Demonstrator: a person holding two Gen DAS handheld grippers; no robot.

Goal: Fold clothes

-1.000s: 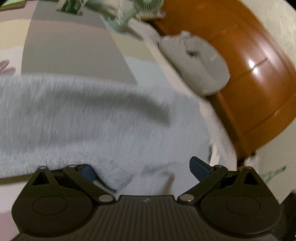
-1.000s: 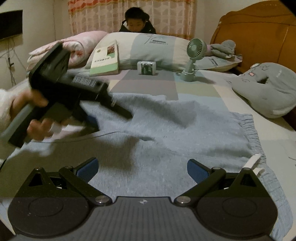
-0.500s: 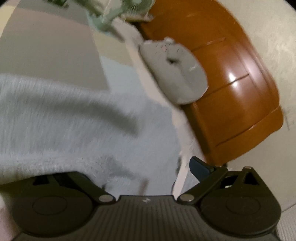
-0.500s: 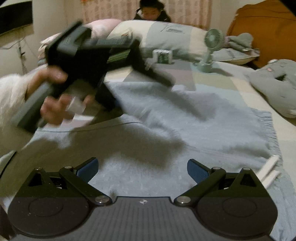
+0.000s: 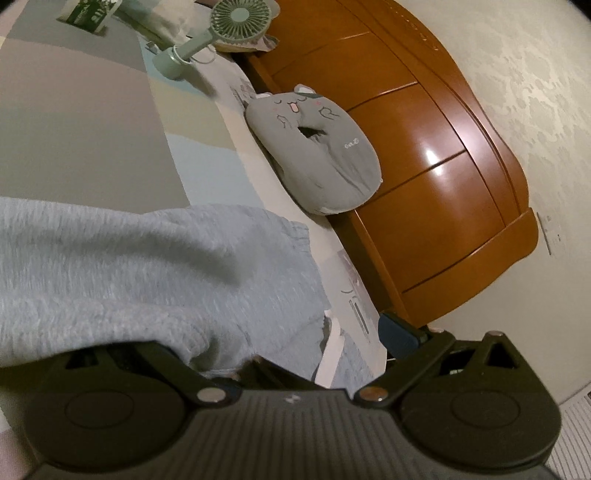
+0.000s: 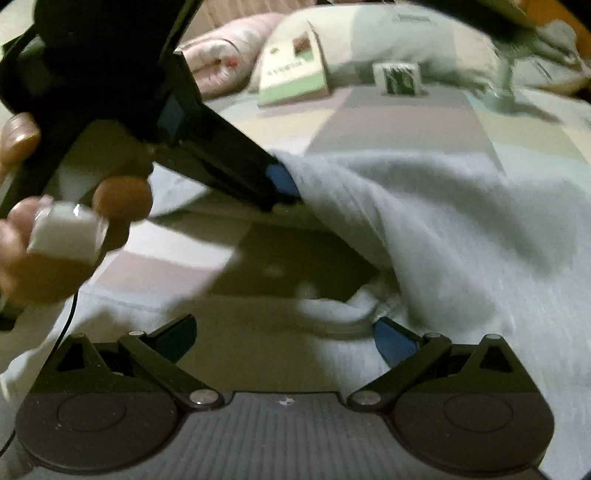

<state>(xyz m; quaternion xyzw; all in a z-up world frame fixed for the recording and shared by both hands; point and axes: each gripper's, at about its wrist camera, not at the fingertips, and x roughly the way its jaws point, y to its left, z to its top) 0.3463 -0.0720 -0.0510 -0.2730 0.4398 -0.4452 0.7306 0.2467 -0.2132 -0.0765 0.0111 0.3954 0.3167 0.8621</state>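
A pale blue-grey knit sweater (image 5: 147,277) lies spread on the bed. In the left wrist view its edge is draped over my left gripper (image 5: 288,339), hiding the left finger. The right blue pad (image 5: 397,332) stands wide out, so the jaws are open. In the right wrist view a left gripper fingertip (image 6: 280,181) sits under the lifted edge of the sweater (image 6: 461,229), which folds over toward the right. My right gripper (image 6: 286,341) is open low over the bed, its right pad (image 6: 395,343) against a bunched fold.
A grey cat cushion (image 5: 317,155) leans on the wooden headboard (image 5: 424,166). A small green fan (image 5: 236,14), a book (image 6: 295,74), a little box (image 6: 400,77) and pillows (image 6: 406,40) sit at the bed's far side. A hand (image 6: 55,251) holds the left gripper.
My left gripper has swung up and to the right, carrying the sweater's edge on its left finger. The bedsheet beneath now shows. My right gripper has dropped closer to the fabric.
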